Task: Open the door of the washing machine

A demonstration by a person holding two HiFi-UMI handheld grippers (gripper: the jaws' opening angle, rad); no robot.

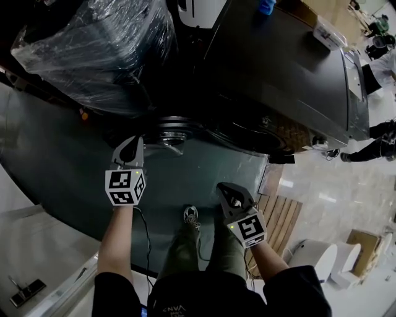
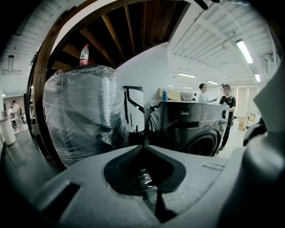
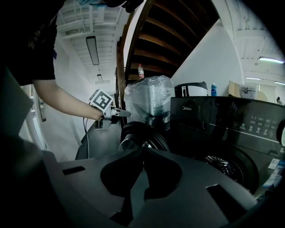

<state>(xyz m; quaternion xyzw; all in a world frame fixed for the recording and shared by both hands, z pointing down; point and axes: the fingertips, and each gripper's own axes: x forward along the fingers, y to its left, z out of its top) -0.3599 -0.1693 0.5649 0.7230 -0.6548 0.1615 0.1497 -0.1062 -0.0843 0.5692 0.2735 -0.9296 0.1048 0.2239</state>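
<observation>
Left gripper [image 1: 135, 145] was clenched shut with nothing between its jaws, its tip just beside the rim of the round dark washing machine door [image 1: 172, 131]; contact could not be told. Right gripper [image 1: 224, 189] was clenched too and empty, held nearer the person and to the right, well apart from that door. Black front-loading washing machine [image 1: 278, 62] stood ahead of the person, its door swung out to the left, leaving the round drum opening [image 1: 266, 133] exposed with the metal drum showing inside. Bulky dark object wrapped in clear plastic film [image 1: 93, 43] sat left of the machine, with a red-capped clear bottle [image 2: 84, 54] on top of it. Small blue bottle [image 1: 267, 6] stood on the machine's top. Slatted wooden board [image 1: 281, 217] lay on the floor to the person's right.
</observation>
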